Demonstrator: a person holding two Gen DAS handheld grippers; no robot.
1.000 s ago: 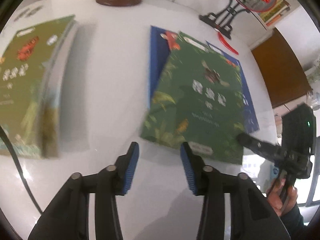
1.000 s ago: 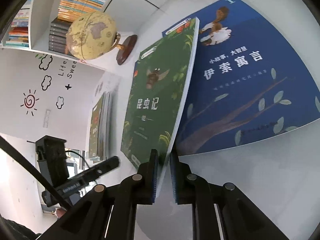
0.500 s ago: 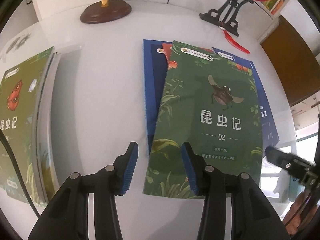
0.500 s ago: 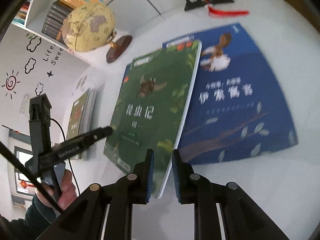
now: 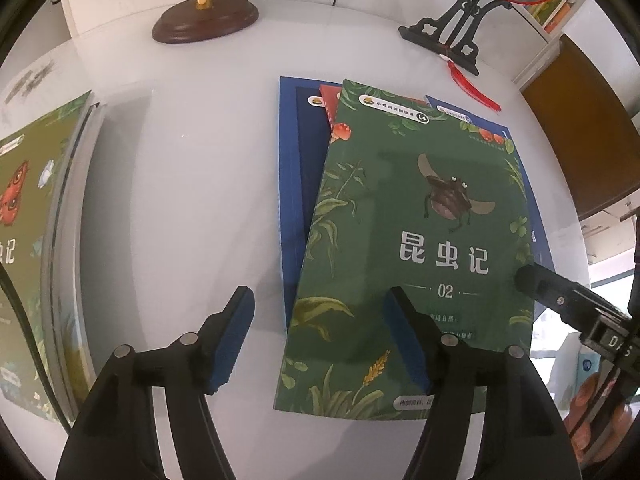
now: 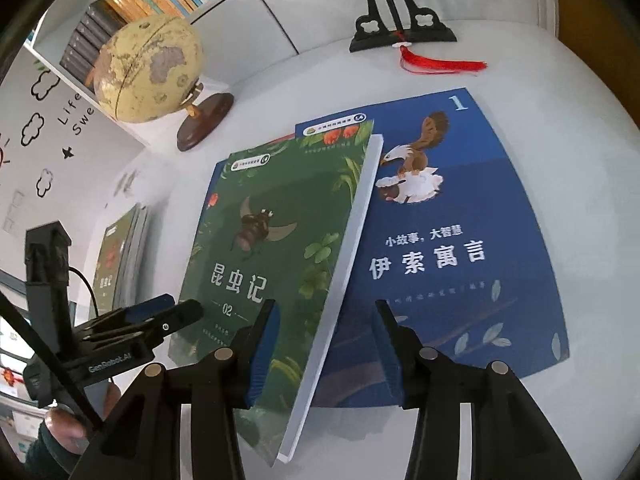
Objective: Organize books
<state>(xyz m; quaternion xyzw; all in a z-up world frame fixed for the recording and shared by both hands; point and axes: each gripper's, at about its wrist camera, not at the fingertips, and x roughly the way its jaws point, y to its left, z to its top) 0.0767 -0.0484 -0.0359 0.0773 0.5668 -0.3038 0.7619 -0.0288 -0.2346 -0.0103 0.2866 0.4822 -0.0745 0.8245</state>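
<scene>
Both jaws had just been opening and gripped nothing: my right gripper [image 6: 324, 340] straddled the green insect book's [image 6: 280, 248] edge, which hid much of the blue fable book [image 6: 448, 240]; my left gripper [image 5: 320, 328] hovered over its lower corner.

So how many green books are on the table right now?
2: one green book on top of the blue books in the middle, another on the far-left stack. More may be hidden underneath.

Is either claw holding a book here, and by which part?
Nothing is held. The right claw has just been opening, straddling the green book at its page edge; the left claw hangs open.
</scene>
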